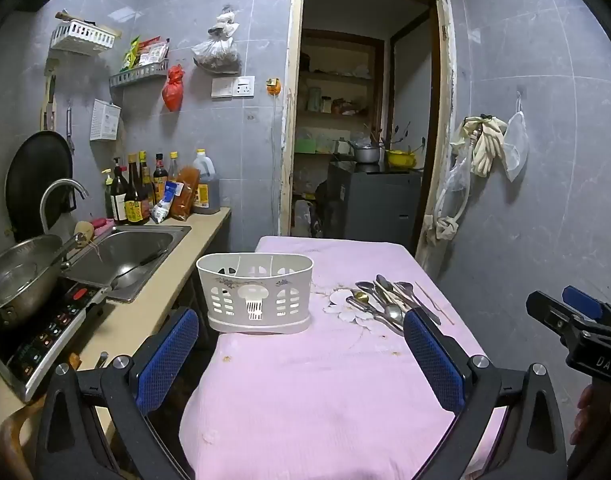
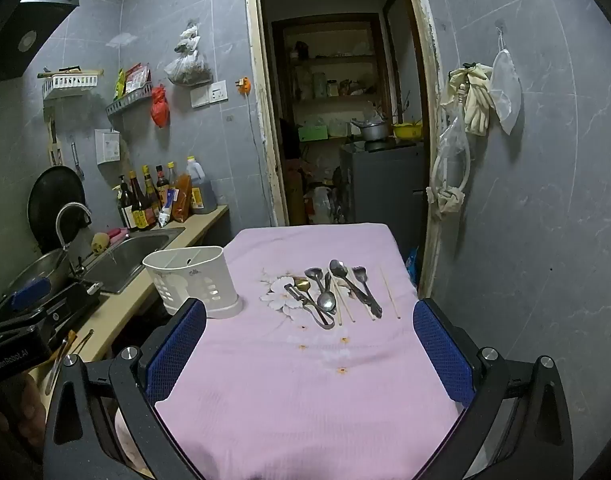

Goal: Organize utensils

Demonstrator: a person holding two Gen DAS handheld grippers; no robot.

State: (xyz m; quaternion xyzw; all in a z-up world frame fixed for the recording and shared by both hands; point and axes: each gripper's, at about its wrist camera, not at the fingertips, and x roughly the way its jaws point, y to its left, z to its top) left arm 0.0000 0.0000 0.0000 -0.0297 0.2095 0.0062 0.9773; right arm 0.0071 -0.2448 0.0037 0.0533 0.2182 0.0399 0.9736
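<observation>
A white slotted utensil holder (image 1: 254, 295) stands empty on the left part of the pink-covered table (image 1: 317, 392); it also shows in the right wrist view (image 2: 193, 282). A pile of metal spoons, a fork and chopsticks (image 2: 337, 292) lies on the cloth to its right, also seen in the left wrist view (image 1: 393, 302). My left gripper (image 1: 301, 354) is open and empty above the near table, short of the holder. My right gripper (image 2: 309, 354) is open and empty, short of the utensils. The right gripper also shows at the left view's edge (image 1: 573, 320).
A counter on the left holds a sink (image 1: 123, 254), a wok (image 1: 19, 276) on an induction cooker and several sauce bottles (image 1: 145, 192). An open doorway (image 1: 361, 128) lies behind the table. A grey tiled wall (image 1: 545, 200) with hanging gloves is on the right.
</observation>
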